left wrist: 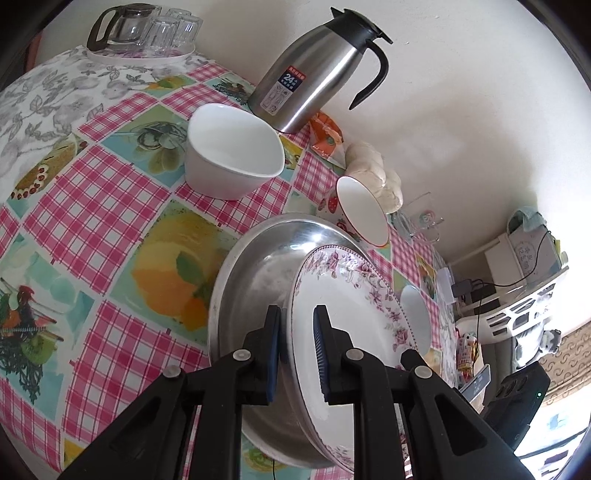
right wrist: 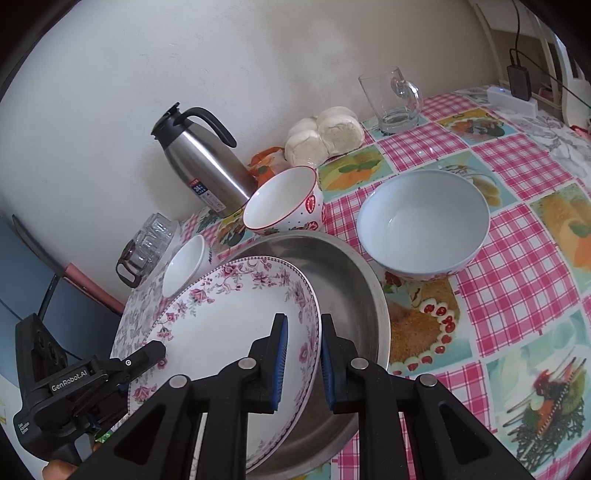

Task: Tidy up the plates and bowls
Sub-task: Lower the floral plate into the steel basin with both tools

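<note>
A floral-rimmed white plate (left wrist: pixel 347 295) (right wrist: pixel 229 314) is held tilted over a large steel plate (left wrist: pixel 258 266) (right wrist: pixel 351 284) on the checked tablecloth. My left gripper (left wrist: pixel 297 347) has its jaws on either side of the plate's near rim; it also shows in the right wrist view (right wrist: pixel 147 354). My right gripper (right wrist: pixel 302 354) straddles the opposite rim; it shows in the left wrist view (left wrist: pixel 410 358). A white bowl (left wrist: pixel 232 151) (right wrist: pixel 188 262), a strawberry bowl (left wrist: pixel 360 210) (right wrist: pixel 284 201) and a pale blue bowl (right wrist: pixel 421 225) (left wrist: pixel 415 314) stand around.
A steel thermos jug (left wrist: pixel 317 70) (right wrist: pixel 207 166) stands by the wall. Bagged buns (left wrist: pixel 373 173) (right wrist: pixel 325 134), a glass mug (right wrist: pixel 391 99) and a tray of glasses with a glass pot (left wrist: pixel 144 29) (right wrist: pixel 147 243) sit at the table's edges.
</note>
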Available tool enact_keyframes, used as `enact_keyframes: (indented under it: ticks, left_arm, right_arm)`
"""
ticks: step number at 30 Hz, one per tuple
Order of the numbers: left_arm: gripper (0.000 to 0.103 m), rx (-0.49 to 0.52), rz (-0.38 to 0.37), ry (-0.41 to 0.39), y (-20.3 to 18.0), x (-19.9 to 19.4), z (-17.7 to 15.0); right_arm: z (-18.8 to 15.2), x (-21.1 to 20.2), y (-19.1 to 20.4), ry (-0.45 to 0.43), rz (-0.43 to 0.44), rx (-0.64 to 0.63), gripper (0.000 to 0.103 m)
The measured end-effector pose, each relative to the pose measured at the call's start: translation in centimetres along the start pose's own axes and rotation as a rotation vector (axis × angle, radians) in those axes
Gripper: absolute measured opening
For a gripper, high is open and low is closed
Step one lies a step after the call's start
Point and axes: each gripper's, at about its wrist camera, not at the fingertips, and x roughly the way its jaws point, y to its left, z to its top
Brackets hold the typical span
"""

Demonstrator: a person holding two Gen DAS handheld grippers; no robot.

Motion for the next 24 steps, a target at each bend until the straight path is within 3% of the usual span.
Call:
enact_keyframes:
  ticks: [24]
  left_arm:
    - [0.018, 0.041, 0.08, 0.016, 0.3, 3.6, 0.6]
  right_arm:
    - [0.9, 3.4, -0.4, 0.042, -0.047, -0.003, 0.018]
